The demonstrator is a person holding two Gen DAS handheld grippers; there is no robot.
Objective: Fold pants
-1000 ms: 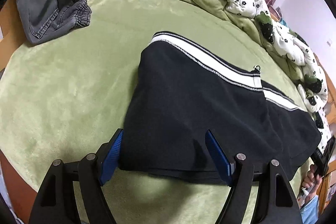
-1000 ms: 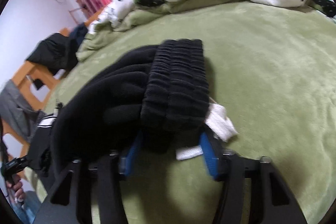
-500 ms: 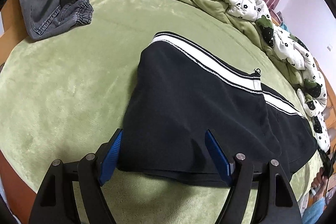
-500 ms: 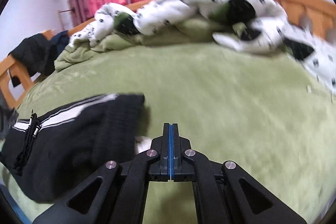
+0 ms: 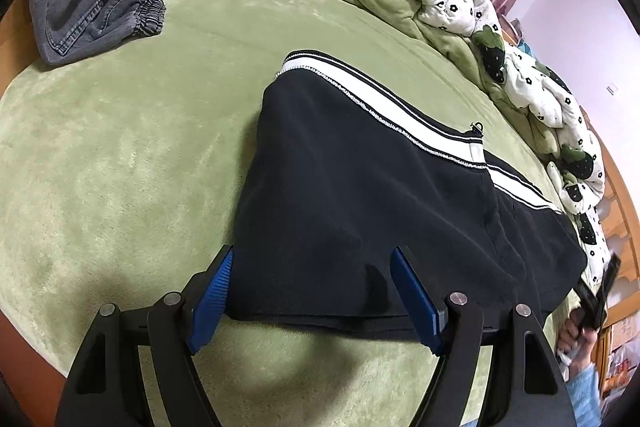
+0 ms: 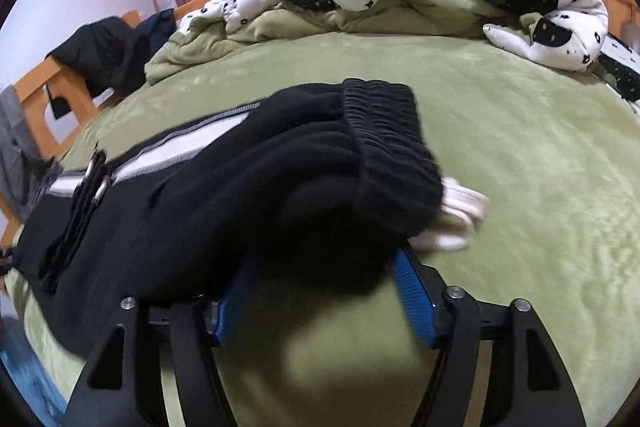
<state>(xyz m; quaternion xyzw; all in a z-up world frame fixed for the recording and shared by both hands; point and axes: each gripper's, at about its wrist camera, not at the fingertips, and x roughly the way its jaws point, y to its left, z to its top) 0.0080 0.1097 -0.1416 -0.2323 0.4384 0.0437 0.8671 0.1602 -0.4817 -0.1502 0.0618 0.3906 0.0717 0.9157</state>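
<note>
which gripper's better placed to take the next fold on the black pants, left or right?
Probably right. The right gripper is at the ribbed waistband, its fingers opening around that bunched end. The left gripper only straddles the flat folded edge of the black pants, better for pinning.

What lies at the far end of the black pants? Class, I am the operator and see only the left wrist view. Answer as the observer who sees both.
Observer: The pants end there in a ribbed elastic band, bunched up.
Operator: Is anything under it?
Observer: A piece of white cloth pokes out beneath the band onto the green blanket.
Operator: And the right gripper?
Observer: The right gripper is opening, with the bunched band end between its fingers.
</note>
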